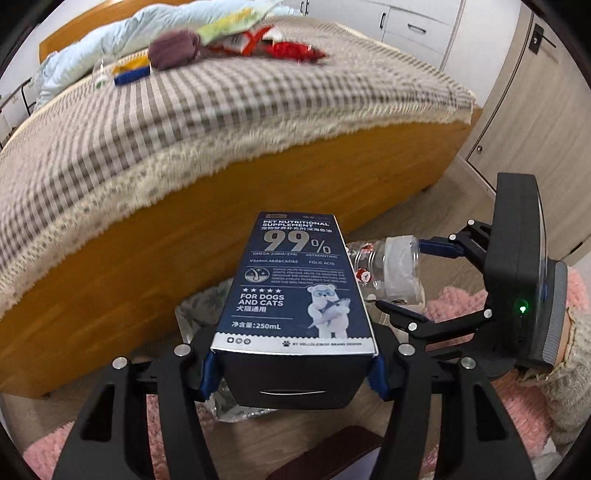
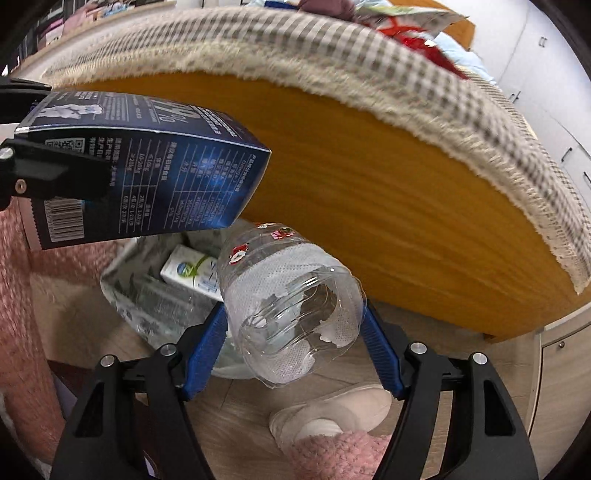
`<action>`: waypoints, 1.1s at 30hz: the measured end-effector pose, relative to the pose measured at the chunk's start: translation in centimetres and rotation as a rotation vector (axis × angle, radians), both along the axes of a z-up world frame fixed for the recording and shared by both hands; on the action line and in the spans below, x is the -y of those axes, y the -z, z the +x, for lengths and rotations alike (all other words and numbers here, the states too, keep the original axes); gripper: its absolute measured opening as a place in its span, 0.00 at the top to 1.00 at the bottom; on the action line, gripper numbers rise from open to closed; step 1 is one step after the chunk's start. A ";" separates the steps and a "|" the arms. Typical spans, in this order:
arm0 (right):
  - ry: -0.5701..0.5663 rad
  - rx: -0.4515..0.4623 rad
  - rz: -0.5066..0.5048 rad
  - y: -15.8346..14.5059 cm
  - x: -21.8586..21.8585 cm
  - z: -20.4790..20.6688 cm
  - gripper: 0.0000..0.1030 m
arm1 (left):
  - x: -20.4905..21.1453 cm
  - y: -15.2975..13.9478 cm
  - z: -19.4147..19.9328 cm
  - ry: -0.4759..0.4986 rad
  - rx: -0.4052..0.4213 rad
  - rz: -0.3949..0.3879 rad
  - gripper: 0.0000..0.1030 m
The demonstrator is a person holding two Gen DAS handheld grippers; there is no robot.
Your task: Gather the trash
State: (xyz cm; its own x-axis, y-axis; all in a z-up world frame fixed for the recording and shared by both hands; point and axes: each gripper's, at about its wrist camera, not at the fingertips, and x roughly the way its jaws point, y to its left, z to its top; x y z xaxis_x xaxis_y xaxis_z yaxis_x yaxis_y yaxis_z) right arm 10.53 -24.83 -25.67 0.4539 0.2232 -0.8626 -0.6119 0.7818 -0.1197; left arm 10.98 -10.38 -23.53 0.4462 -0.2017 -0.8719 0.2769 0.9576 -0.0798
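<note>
A bed (image 1: 258,192) with a checked cover fills the background above a wood floor. The left gripper (image 1: 291,373) pinches a dark blue pet supplement box (image 1: 291,280) between its pads. At its three o'clock, the right gripper (image 2: 295,350) clamps a clear plastic bottle (image 2: 291,310). A bag (image 2: 147,291) sits open below both, at eleven o'clock of the bottle.

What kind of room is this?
Most likely a bedroom. There is a bed with a checked blanket, white cupboards against the wall, and a pale blue quilt bunched at the far end.
</note>
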 end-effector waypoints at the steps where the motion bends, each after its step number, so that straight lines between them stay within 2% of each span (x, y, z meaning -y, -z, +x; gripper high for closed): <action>1: -0.004 -0.008 -0.006 0.3 -0.1 0.0 0.33 | -0.1 0.7 0.0 0.000 -0.016 -0.001 0.43; 11: -0.068 -0.094 -0.091 4.0 -1.8 -0.6 0.33 | -0.2 6.8 0.6 0.014 -0.144 0.022 0.43; 20: -0.105 -0.137 -0.166 6.4 -3.2 0.2 0.33 | 0.3 12.8 3.0 0.048 -0.309 0.030 0.43; 26: -0.123 -0.154 -0.227 8.1 -3.5 0.6 0.33 | 0.8 16.4 4.9 0.043 -0.437 -0.019 0.43; 33: -0.150 -0.199 -0.244 9.4 -3.7 1.0 0.33 | 0.9 20.0 6.5 -0.016 -0.581 -0.088 0.43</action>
